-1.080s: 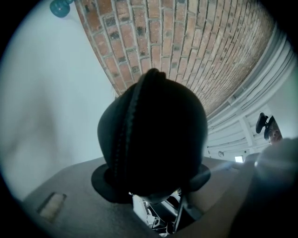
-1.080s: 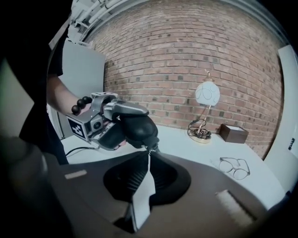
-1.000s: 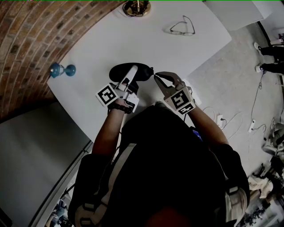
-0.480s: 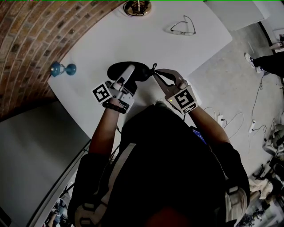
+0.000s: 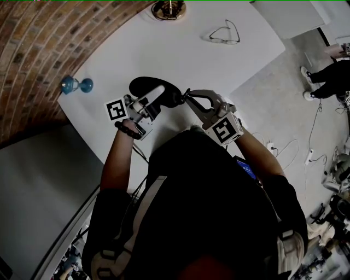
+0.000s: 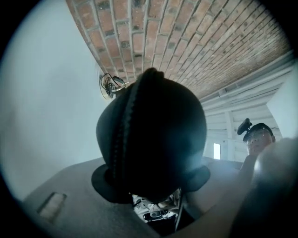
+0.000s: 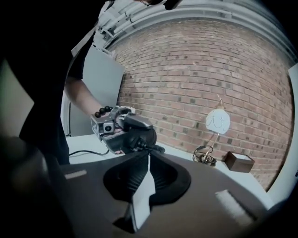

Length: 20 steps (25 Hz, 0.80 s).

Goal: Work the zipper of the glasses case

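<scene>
See left gripper (image 5: 158,93) clenched across the glasses case (image 5: 143,85), with both jaws pressed on the sides of the black shell. Note zipper teeth (image 6: 123,130) running up the shell toward 12 o'clock in the left gripper view.

See right gripper (image 5: 187,96) clamped shut on the zipper pull (image 7: 157,149), at the case's 3 o'clock end in the head view, tips touching the case.

Place case over the white table (image 5: 164,54), near the edge closest to the person.

Note eyeglasses (image 5: 225,35) at 1 o'clock from the case, well apart. Note blue object (image 5: 76,85) at 9 o'clock by the table edge, brass-coloured base (image 5: 168,9) at 12 o'clock, brick wall (image 5: 33,44) at 10 o'clock.
</scene>
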Tool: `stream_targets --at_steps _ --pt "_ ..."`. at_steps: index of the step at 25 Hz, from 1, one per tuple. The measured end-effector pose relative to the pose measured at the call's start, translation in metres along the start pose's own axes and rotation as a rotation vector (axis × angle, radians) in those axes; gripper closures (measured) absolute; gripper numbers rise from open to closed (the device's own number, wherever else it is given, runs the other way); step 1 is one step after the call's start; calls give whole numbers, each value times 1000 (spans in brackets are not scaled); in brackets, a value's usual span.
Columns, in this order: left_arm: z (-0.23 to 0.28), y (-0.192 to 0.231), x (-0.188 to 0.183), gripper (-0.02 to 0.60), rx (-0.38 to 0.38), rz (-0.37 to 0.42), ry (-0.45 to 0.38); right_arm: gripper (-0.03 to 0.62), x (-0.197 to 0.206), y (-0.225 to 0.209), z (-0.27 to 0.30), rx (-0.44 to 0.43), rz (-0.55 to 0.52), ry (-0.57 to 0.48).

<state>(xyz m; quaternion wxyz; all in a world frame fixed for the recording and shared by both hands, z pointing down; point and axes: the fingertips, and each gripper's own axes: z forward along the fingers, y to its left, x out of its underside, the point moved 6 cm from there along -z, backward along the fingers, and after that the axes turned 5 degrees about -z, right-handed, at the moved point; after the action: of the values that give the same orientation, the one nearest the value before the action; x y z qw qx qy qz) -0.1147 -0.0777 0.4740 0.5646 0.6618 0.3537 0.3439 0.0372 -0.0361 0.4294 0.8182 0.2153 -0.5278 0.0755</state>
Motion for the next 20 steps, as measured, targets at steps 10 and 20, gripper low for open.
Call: stream_targets --at_steps 10,20 --pt "1 -7 4 328 -19 45 134 580 -4 4 -1 -4 -64 17" --pt "5 -2 18 327 -96 145 318 579 1 6 3 -17 -106 45"
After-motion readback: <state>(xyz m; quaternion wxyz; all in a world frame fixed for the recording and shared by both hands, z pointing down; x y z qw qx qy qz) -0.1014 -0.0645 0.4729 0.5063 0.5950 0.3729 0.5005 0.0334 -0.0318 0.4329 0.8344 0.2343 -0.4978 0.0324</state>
